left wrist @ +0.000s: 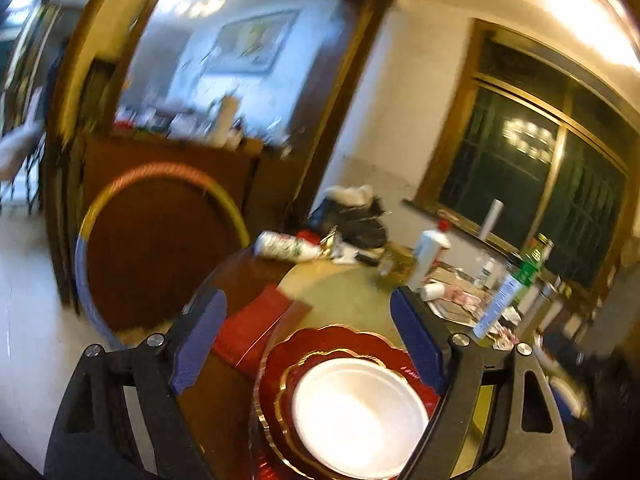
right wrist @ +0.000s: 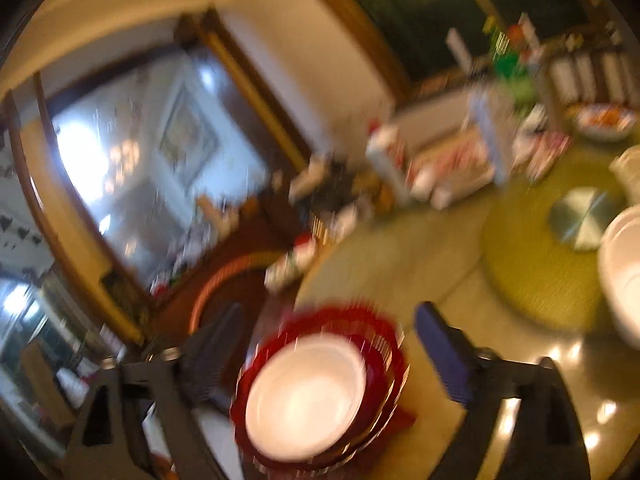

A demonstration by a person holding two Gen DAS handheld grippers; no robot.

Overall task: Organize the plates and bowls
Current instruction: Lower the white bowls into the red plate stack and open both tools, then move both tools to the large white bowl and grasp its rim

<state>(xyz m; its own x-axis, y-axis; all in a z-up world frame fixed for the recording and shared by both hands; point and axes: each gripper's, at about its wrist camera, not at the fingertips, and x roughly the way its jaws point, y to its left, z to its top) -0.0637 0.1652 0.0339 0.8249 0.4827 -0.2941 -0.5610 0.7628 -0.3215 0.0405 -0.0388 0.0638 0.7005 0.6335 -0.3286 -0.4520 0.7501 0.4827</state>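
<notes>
A round dining table is shown from two wrist-mounted fisheye views; the right view is heavily smeared by motion blur. The far side of the table is crowded with bottles, packets and a tray, whose details cannot be resolved. A yellow-green turntable with a metal hub is seen at the table's centre in the right view.

At the near left edge of the table a stack is seen: a large red scalloped plate with gilt rim lies at the bottom, a smaller red gilt-edged plate lies on it, and a white plate lies on top. A red napkin lies just beside the stack to its left.

At the right edge of the right view, well apart from the stack, further white bowls are seen, cropped by the frame; their number cannot be told.

The left gripper is held over the stack with its blue-padded fingers spread wide on either side of it, nothing being gripped. The right gripper is likewise spread wide around the stack and holds nothing.

The task is judged partly done: three plates are nested by size, while the white ware to the right is judged yet to be gathered.
</notes>
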